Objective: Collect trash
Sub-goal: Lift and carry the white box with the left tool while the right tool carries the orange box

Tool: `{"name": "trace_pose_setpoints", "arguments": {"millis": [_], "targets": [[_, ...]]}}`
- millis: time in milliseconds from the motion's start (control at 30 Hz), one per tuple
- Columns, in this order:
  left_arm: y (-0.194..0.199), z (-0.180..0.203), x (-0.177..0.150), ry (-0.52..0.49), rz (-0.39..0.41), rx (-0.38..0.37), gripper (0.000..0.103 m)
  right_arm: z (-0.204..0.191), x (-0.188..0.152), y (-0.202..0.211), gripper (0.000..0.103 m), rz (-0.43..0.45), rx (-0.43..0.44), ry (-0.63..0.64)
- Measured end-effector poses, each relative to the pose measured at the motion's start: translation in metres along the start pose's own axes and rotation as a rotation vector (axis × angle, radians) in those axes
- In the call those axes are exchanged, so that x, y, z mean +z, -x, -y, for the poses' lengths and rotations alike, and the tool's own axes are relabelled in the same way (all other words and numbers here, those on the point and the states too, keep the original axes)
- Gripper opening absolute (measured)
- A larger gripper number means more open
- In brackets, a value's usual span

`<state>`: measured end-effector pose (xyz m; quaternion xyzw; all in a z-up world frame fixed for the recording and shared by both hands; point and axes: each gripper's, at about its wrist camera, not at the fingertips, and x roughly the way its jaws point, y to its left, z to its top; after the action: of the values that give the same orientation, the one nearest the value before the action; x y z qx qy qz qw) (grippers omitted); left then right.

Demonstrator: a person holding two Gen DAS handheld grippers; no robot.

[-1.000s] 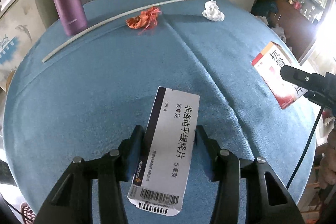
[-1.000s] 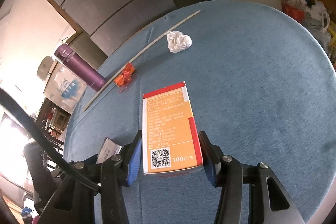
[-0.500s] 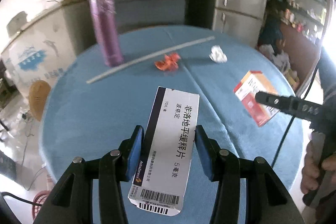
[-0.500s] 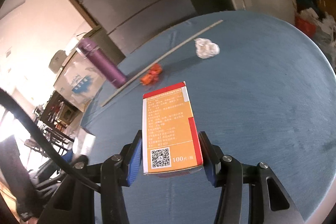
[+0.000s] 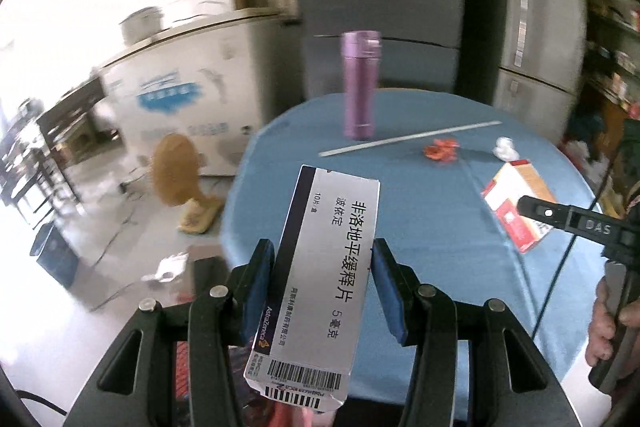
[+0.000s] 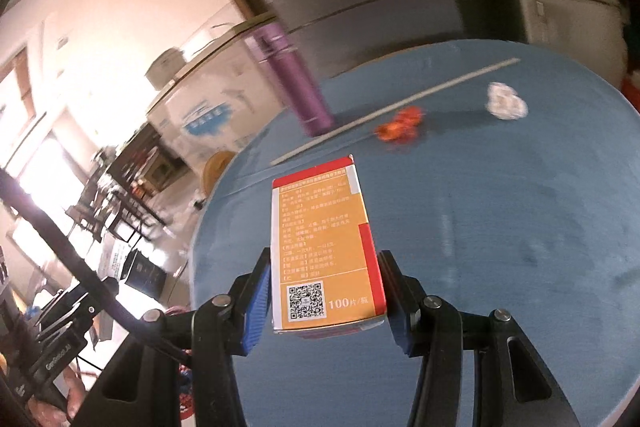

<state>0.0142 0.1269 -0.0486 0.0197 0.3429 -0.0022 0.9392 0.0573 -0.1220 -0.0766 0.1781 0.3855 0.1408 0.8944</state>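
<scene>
My left gripper (image 5: 324,275) is shut on a flat white and navy medicine box (image 5: 320,275), held above the near left edge of the round blue table (image 5: 420,219). My right gripper (image 6: 324,291) is shut on an orange and red medicine box (image 6: 320,247) over the same table (image 6: 500,227). In the left wrist view that orange box (image 5: 516,203) and one right gripper finger (image 5: 560,217) show at the right, with a hand below. Still on the cloth lie a crumpled red wrapper (image 5: 440,151) (image 6: 400,125) and a white paper ball (image 5: 504,147) (image 6: 506,101).
A purple flask (image 5: 360,87) (image 6: 296,83) stands at the table's far side beside a long white stick (image 5: 408,139) (image 6: 396,107). Grey cabinets stand behind. Left of the table are a tan fan (image 5: 176,175), a white appliance (image 5: 180,95) and a dark bin (image 5: 56,255) on the floor.
Both grippers have risen and drawn back from the table with their boxes still gripped. The views now take in the table's left edge and the floor beyond it.
</scene>
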Motion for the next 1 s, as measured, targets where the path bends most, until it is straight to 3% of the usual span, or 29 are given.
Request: {"name": "trace_pose_setpoints", "arguments": {"millis": [200,500,767,1000], "targets": [[0.015,-0.059,-0.020,0.079,-0.008,0.133,0.051,-0.062,-0.005,-0.016,0.053,-0.039,0.084,0.111],[0.033,-0.121,-0.055,0.153,-0.039,0.264,0.051,-0.152,-0.009,-0.049,0.053,-0.132,0.246,0.220],[0.037,-0.151,-0.074,0.182,-0.077,0.316,0.051,-0.229,-0.029,-0.071,0.053,-0.187,0.365,0.316],[0.034,-0.168,-0.093,0.197,-0.122,0.326,0.051,-0.259,-0.067,-0.095,0.053,-0.281,0.408,0.351]]}}
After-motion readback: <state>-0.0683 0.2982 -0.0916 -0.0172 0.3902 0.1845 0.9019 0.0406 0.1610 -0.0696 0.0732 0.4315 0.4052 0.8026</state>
